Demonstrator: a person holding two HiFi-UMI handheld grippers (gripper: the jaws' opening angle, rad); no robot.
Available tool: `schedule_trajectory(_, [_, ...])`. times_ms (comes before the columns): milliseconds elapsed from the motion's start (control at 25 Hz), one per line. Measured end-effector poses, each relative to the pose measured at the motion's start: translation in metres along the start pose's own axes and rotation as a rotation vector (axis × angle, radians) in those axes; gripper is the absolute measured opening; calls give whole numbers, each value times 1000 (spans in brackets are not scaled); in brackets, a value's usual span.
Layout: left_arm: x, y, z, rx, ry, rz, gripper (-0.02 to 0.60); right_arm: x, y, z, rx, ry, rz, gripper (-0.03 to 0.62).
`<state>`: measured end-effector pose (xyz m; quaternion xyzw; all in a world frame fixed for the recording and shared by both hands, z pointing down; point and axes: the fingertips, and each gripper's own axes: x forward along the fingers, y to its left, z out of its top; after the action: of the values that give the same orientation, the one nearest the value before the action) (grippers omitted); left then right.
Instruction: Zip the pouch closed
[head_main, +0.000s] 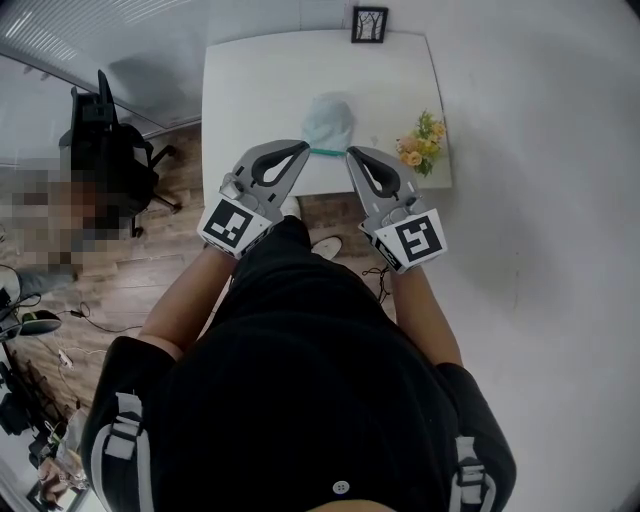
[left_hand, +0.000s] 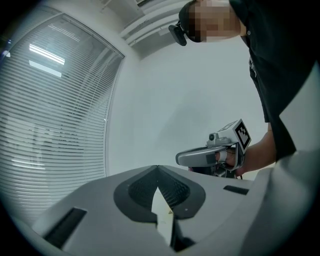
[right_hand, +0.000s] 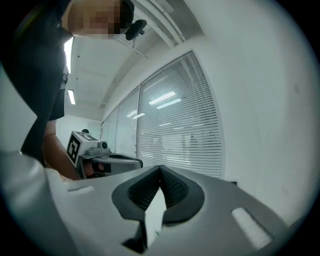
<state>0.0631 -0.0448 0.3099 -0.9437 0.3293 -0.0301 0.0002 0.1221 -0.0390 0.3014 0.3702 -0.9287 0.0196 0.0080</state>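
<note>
In the head view a pale blue-green pouch (head_main: 328, 122) hangs over the white table (head_main: 250, 90), its teal zip edge (head_main: 327, 152) stretched between the two grippers. My left gripper (head_main: 303, 148) and my right gripper (head_main: 351, 153) point at each other, each shut on one end of that edge. In the left gripper view a thin pale sliver of the pouch (left_hand: 162, 212) is pinched between the closed pads (left_hand: 175, 190), and the right gripper (left_hand: 210, 156) shows opposite. The right gripper view has the same pale sliver (right_hand: 155, 215) in its closed pads (right_hand: 175, 192), with the left gripper (right_hand: 107, 160) beyond.
A bunch of orange and yellow flowers (head_main: 420, 145) lies at the table's right edge. A small black picture frame (head_main: 369, 24) stands at its far edge. A black office chair (head_main: 105, 150) is on the wooden floor to the left. Window blinds (right_hand: 175, 135) line one wall.
</note>
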Motion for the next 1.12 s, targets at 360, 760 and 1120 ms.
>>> schedule_trajectory(360, [3, -1, -3, 15, 11, 3, 8, 0, -6, -11, 8, 14, -6, 11])
schedule_trajectory(760, [3, 5, -8, 9, 19, 14, 8, 1, -7, -16, 20, 11, 1, 11])
schedule_trajectory(1120, [4, 9, -12, 6, 28, 23, 8, 5, -5, -17, 10, 21, 7, 11])
